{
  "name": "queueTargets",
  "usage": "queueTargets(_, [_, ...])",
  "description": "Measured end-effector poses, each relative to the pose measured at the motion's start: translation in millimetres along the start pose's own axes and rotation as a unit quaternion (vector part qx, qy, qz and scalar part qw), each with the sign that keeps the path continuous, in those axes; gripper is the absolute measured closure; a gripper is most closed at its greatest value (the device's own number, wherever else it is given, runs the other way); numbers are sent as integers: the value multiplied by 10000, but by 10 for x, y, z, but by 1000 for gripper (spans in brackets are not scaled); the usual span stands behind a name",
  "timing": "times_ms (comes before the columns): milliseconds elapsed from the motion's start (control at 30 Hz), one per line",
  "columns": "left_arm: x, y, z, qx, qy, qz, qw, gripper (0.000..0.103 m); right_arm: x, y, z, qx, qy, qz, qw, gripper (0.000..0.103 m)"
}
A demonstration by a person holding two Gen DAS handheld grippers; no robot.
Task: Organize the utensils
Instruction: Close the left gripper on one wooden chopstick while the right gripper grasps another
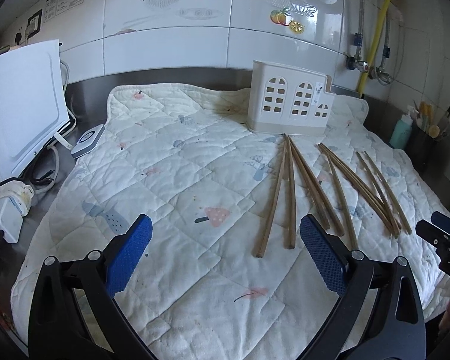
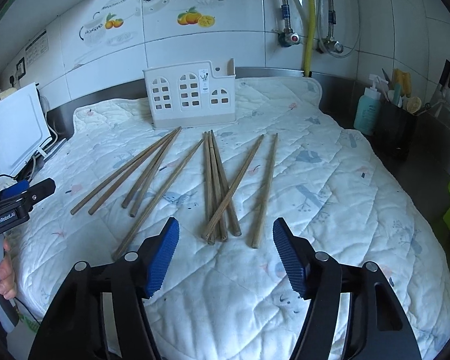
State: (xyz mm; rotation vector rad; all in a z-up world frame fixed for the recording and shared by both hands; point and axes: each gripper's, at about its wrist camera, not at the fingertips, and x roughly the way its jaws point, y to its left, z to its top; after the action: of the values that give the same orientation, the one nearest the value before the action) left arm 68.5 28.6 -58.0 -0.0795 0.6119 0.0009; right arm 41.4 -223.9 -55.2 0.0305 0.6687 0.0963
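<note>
Quilted mat (image 2: 330,180): a white padded cloth with small pastel prints is spread over the steel counter and fills the middle and lower part of both views
Appliance (image 1: 21,105): a white box is seen at the left edge of the left wrist view, with cables and plugs below it
Utensil holder (image 2: 190,96): a cream caddy with window-shaped cut-outs is stood upright on the mat at upper centre, against the tiled wall
Chopsticks (image 2: 216,186): about ten wooden sticks are laid loose on the mat just in front of the holder, fanned toward the lower edge; several in the middle are crossed over one another
Right gripper (image 2: 225,249): the blue-padded jaws are held apart above the mat, nothing gripped; the near ends of the middle chopsticks are seen between the tips
Left gripper (image 1: 225,246): the jaws are spread wide and empty, the leftmost chopstick ends lying between the tips
</note>
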Motion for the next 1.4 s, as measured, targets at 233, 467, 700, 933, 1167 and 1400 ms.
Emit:
queueTargets(233, [146, 54, 0, 25, 136, -123, 9998, 13, 205, -175, -20, 279, 239, -299, 9989, 62])
queueTargets(467, [347, 33, -6, 40, 394, -434, 9983, 31, 361, -250, -30, 311, 397, -368, 9980, 78])
queueTargets(700, [467, -127, -8, 361, 560, -784, 9947, 48, 484, -233, -42, 222, 520, -360, 9978, 92])
queueTargets(933, [613, -198, 18, 405, 826, -1209, 9884, 51, 510, -238, -47, 168, 523, -390, 9977, 93])
queueTargets(1167, [631, -165, 29, 329, 879, -1265, 9875, 52, 510, -245, -56, 161, 520, -356, 9979, 92])
queueTargets(1400, [662, -222, 44, 596, 1035, -1011, 9877, 69, 513, -262, -44, 199, 521, -286, 9980, 92])
